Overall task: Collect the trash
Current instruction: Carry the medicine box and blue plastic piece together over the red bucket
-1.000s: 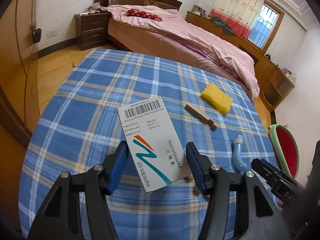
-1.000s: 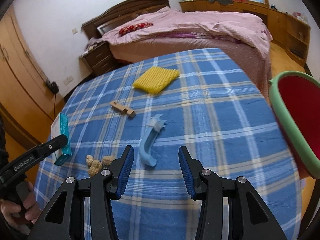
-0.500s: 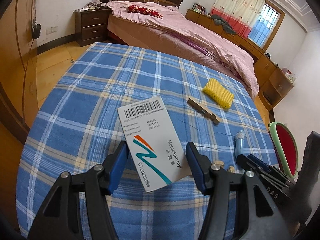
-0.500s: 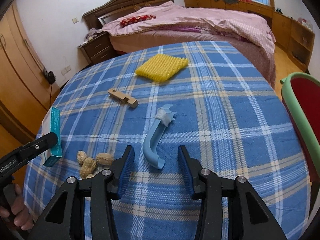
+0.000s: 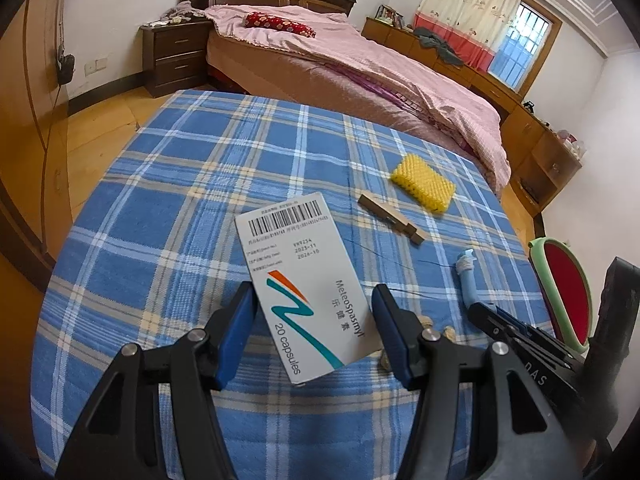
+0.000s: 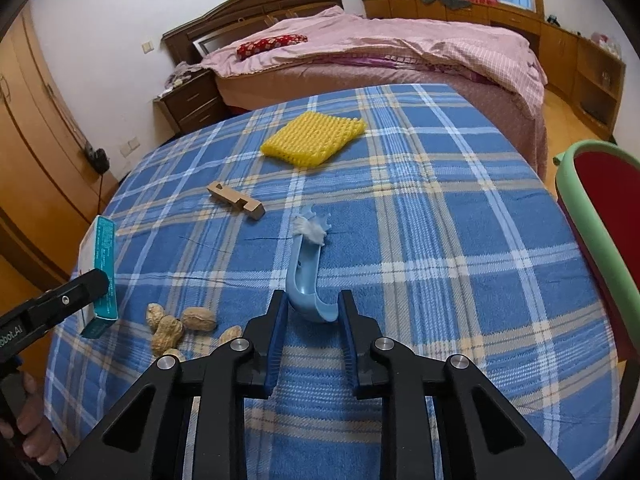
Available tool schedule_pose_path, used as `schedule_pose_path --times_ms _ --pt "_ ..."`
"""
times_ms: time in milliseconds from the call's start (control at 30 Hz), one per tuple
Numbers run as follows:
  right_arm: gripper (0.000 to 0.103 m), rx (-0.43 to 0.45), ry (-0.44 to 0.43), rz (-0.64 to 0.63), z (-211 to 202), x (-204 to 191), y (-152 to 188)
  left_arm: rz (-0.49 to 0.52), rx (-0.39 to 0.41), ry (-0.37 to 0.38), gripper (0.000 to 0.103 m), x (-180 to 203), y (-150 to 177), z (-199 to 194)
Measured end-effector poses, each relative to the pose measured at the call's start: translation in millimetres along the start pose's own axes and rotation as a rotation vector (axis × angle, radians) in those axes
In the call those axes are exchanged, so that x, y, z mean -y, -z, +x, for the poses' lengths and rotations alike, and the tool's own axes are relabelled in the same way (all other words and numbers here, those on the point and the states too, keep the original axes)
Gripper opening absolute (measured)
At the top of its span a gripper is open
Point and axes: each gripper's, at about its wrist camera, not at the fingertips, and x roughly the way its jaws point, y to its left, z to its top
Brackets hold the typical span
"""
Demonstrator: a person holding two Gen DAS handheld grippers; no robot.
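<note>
Currently, item by item as I see it from my station.

Left gripper (image 5: 314,332): jaws set wide, clamped on the two long edges of a white medicine box (image 5: 306,284) printed "20 capsules", held up off the cloth. From the right wrist camera I see the same box edge-on, its teal side (image 6: 105,268) showing past the left gripper's finger.

Right gripper (image 6: 313,320): jaws narrowed around the curved lower end of a light blue plastic piece (image 6: 306,276) lying on the cloth; I cannot tell whether the pads (image 6: 278,332) actually touch it. A scrap of white fluff (image 6: 314,230) sits at its far end.

Table (image 6: 460,240): covered in blue plaid cloth.

Peanut shells (image 6: 180,326): a small cluster on the cloth, just left of the right gripper and near the held box.

Wooden block (image 6: 236,200): notched, lying flat beyond the blue piece, apart from it.

Yellow foam net (image 6: 314,140): flat, farther back towards the bed.

Bin (image 6: 592,216): green rim, red inside, at the table's right edge.

Surroundings: bed (image 5: 360,64) with pink cover beyond the table, dark nightstand (image 5: 172,56) at its head, wooden cabinets (image 6: 560,56) along the window wall. Nothing lies between the right gripper and the bin except bare cloth.
</note>
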Motion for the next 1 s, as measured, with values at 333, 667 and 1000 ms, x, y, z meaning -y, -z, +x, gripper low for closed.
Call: schedule_pose_path --times_ms 333,667,1000 --pt "0.025 0.066 -0.018 0.044 -34 17 2 0.020 0.008 0.040 0.060 14 0 -11" --pt "0.025 0.154 -0.017 0.094 -78 36 6 0.048 0.009 0.100 0.060 35 2 -24" --pt "0.025 0.233 0.005 0.128 -123 58 14 0.067 -0.006 0.165 0.060 55 4 -34"
